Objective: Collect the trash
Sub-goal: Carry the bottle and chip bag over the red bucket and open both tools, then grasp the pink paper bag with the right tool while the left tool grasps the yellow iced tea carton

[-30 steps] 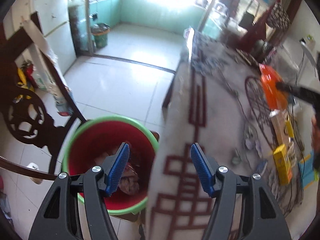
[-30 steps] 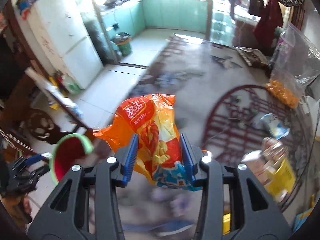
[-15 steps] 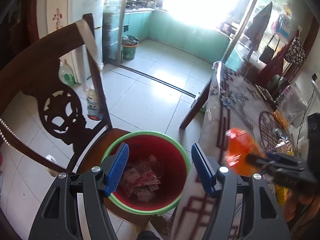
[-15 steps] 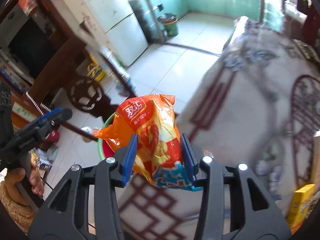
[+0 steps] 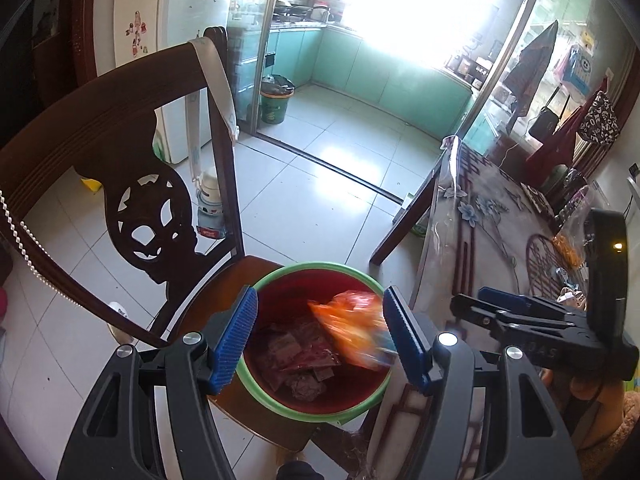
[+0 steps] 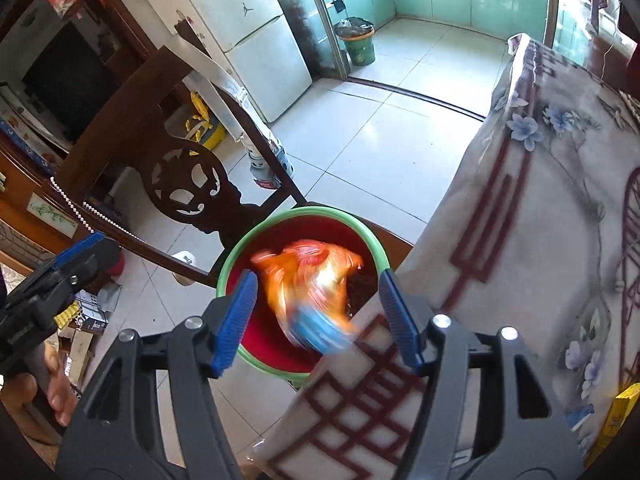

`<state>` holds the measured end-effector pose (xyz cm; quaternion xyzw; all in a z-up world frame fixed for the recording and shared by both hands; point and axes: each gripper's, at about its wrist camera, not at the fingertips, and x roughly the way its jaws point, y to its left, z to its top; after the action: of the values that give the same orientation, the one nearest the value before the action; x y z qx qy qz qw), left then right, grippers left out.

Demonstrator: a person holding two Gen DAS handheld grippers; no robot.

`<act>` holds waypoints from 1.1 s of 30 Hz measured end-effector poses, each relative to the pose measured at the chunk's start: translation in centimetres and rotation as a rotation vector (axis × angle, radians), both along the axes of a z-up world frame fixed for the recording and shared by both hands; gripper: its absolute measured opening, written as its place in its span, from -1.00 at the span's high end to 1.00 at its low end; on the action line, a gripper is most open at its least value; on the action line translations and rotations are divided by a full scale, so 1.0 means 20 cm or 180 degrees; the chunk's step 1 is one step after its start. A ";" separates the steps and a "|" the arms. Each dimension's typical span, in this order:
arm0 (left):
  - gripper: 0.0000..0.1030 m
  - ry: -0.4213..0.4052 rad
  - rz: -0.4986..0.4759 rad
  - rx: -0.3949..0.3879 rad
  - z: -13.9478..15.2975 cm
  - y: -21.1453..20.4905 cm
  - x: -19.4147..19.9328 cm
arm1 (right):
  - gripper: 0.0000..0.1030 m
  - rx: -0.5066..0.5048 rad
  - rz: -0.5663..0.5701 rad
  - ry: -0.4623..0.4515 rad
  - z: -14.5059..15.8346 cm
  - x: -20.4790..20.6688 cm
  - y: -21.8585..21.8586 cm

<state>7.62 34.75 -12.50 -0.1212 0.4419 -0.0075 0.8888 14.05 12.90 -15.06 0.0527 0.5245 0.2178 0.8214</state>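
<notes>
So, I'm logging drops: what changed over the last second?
The right gripper swung from the table to above the red bin; its jaws have just been opening, and the orange snack bag falls blurred into the bin. The left gripper stays open and empty.

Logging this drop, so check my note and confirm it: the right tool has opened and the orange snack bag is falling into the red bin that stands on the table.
One detail is wrong. The red bin stands on the wooden chair seat beside the table, not on it; the left wrist view shows this. The right tool has just opened, and the orange snack bag is dropping in, clear of its pads.
</notes>
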 end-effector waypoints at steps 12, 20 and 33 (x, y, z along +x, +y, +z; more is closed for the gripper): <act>-0.21 0.0015 -0.0407 -0.0023 0.00 -0.23 0.06 | -0.39 -0.0235 -0.0441 -0.0311 0.15 -0.23 -0.36; -0.21 0.0013 -0.0937 -0.0045 0.01 -0.62 0.08 | -0.41 -0.0373 -0.1085 -0.0262 0.17 -0.45 -0.87; -0.21 0.0065 -0.1425 -0.0042 0.02 -1.45 -0.10 | -0.41 -0.0714 -0.1592 -0.0191 0.15 -0.74 -1.86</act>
<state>5.63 5.80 -12.11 -0.0260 0.4667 -0.2063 0.8596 -0.74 -24.22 -12.03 0.0828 0.4914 -0.0497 0.8656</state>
